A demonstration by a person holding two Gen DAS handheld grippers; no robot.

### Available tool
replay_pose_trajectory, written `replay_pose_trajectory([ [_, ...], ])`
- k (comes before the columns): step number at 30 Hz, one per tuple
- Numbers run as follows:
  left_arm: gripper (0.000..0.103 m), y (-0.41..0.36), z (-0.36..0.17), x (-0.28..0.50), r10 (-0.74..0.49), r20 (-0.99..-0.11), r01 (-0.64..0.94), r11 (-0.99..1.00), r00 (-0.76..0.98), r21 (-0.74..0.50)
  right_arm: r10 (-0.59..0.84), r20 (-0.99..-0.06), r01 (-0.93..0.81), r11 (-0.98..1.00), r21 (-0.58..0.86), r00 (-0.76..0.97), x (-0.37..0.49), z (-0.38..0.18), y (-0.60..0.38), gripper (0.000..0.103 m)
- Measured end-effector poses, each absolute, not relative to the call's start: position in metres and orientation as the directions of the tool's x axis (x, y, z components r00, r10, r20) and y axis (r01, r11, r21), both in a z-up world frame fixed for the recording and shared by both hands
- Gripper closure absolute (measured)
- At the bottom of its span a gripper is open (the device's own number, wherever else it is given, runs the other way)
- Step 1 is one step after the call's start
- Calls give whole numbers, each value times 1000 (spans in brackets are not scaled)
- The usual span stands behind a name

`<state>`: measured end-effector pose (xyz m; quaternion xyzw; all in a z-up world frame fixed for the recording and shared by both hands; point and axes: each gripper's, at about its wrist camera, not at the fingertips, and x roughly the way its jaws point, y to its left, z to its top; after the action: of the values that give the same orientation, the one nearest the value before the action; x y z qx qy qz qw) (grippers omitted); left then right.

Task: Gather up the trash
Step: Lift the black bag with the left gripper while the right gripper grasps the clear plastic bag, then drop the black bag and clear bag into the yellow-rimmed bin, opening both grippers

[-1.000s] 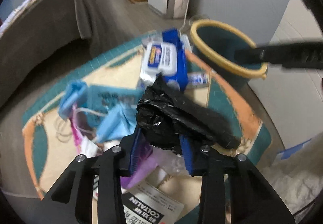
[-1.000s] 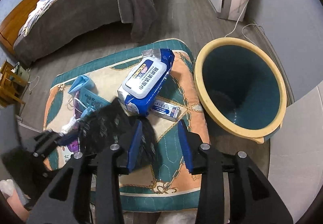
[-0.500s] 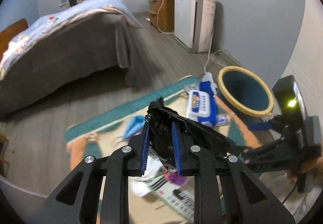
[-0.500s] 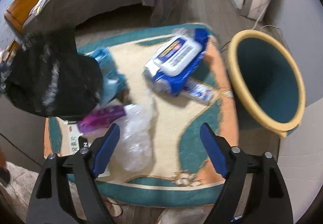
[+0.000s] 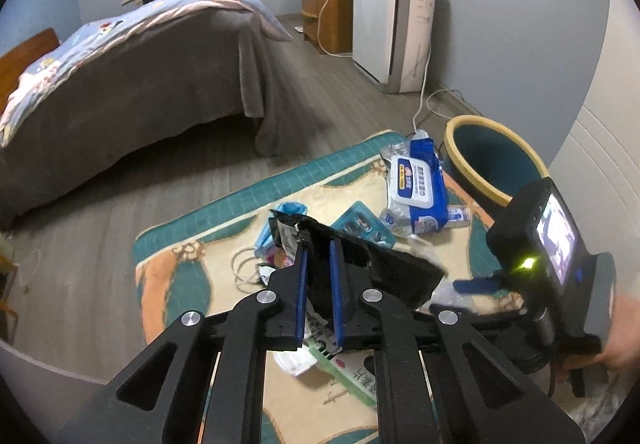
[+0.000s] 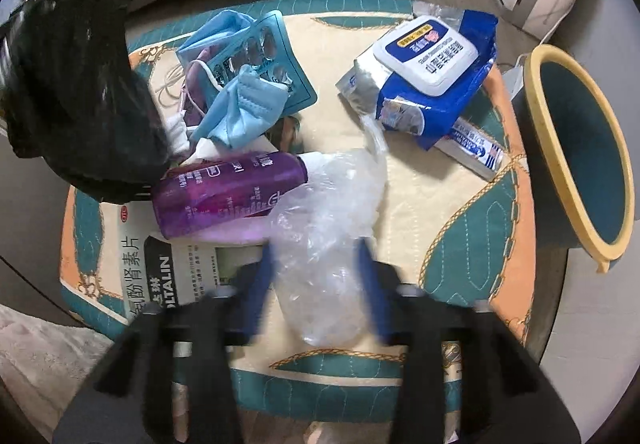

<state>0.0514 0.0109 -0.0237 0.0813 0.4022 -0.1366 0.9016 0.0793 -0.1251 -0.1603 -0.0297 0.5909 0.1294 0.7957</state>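
My left gripper (image 5: 318, 252) is shut on a crumpled black plastic bag (image 5: 380, 268), held up above the rug; the bag (image 6: 80, 84) also hangs at the right wrist view's left edge. My right gripper (image 6: 316, 280) points down at a clear plastic bag (image 6: 328, 236) lying on the rug. Its blurred jaws are closing on either side of the bag, and I see no squeeze. Around it lie a purple bottle (image 6: 228, 196), a blue face mask (image 6: 248, 104), a blister pack (image 6: 280, 56), a wet-wipes pack (image 6: 432, 76), a toothpaste box (image 6: 472, 148) and a medicine box (image 6: 160, 276).
A teal bin with a yellow rim (image 6: 534, 84) stands off the rug's right edge, near the wall. The patterned rug (image 6: 460, 204) lies on a wooden floor. Behind are a bed (image 5: 120, 84), a white air purifier (image 5: 392, 32) with a trailing cable, and a wooden cabinet (image 5: 328, 16).
The left gripper rose with the black bag and pinched it tighter. The right gripper opened wide, came down over the clear plastic bag, and its jaws narrowed around it.
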Motion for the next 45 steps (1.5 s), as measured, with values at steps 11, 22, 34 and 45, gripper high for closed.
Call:
replay_pose_trajectory([
  [11, 92, 17, -2, 48, -210, -685, 302, 953, 698, 16, 171, -893, -163, 980, 112, 417, 88, -98, -158, 90],
  [22, 92, -1, 23, 47, -246, -621, 316, 949, 744, 3, 194, -813, -148, 980, 134, 549, 95, -38, -196, 90],
  [34, 92, -47, 35, 64, -303, -595, 380, 925, 744, 4, 173, -758, -70, 983, 167, 628, 119, -4, -278, 90],
  [45, 92, -111, 26, 94, -381, -609, 482, 876, 696, 3, 90, -794, 56, 986, 155, 601, 143, -29, -356, 90],
])
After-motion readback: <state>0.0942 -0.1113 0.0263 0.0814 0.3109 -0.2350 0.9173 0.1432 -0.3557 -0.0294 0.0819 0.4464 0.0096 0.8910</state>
